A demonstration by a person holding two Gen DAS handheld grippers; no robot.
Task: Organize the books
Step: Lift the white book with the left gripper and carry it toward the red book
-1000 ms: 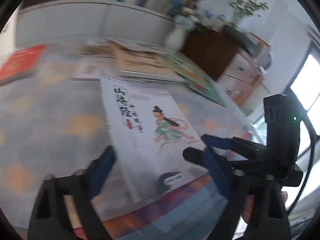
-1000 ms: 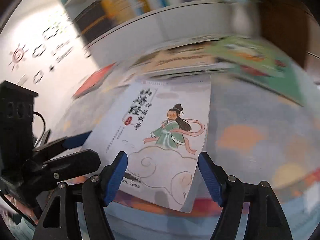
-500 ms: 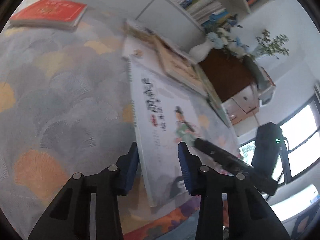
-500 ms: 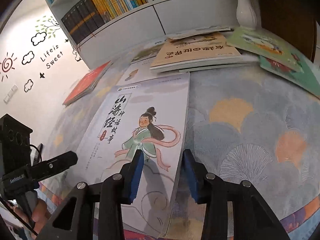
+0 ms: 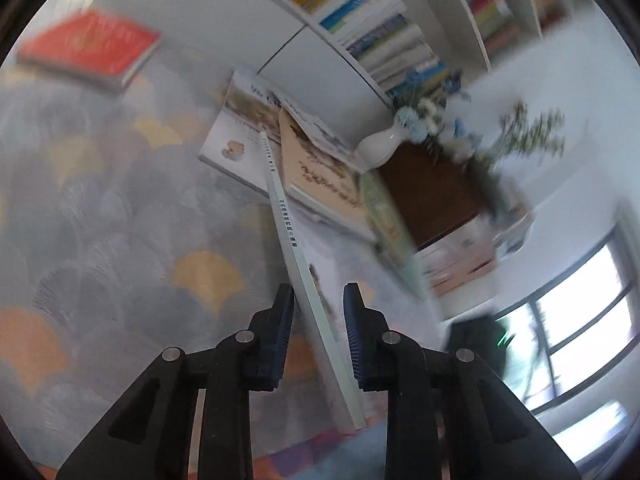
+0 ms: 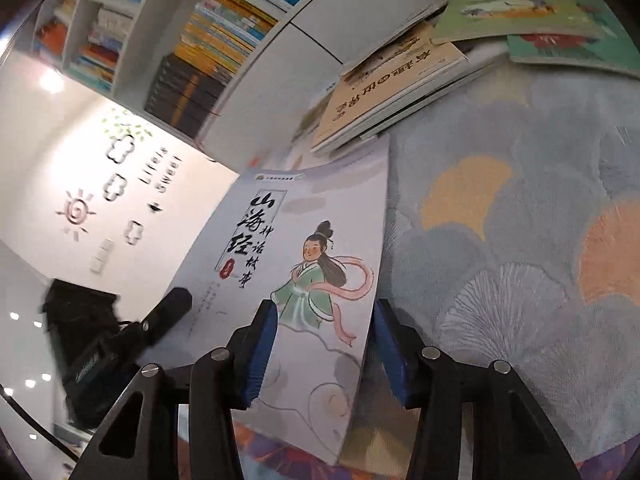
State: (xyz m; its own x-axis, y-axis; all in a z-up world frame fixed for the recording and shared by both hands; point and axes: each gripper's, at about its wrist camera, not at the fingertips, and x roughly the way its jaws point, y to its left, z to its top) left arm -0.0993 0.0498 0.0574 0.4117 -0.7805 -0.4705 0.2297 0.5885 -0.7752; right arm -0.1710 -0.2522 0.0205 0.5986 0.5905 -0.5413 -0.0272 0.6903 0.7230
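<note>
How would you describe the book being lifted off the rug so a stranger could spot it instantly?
Start at the patterned rug below the white bookshelf. Nearest the camera, a pale grey book tilts up off it. Unlike the tan book and green book behind, its cover shows a girl in green robes with a pink sash.

Both cams ride low on the hand-held grippers, looking fwd and slightly down along the fingers, v. close to the rug (image 5: 100, 216). Left wrist view faces the bookshelf (image 5: 384, 40) and a window (image 5: 580, 320) at right, rolled, blurred. Right wrist view faces the same bookshelf (image 6: 224, 32) plus a decal wall at left. Shared: the illustrated book (image 5: 304, 280) (image 6: 304, 248), edge-on vs cover-on, and the book pile (image 5: 316, 176) (image 6: 384, 84).
</note>
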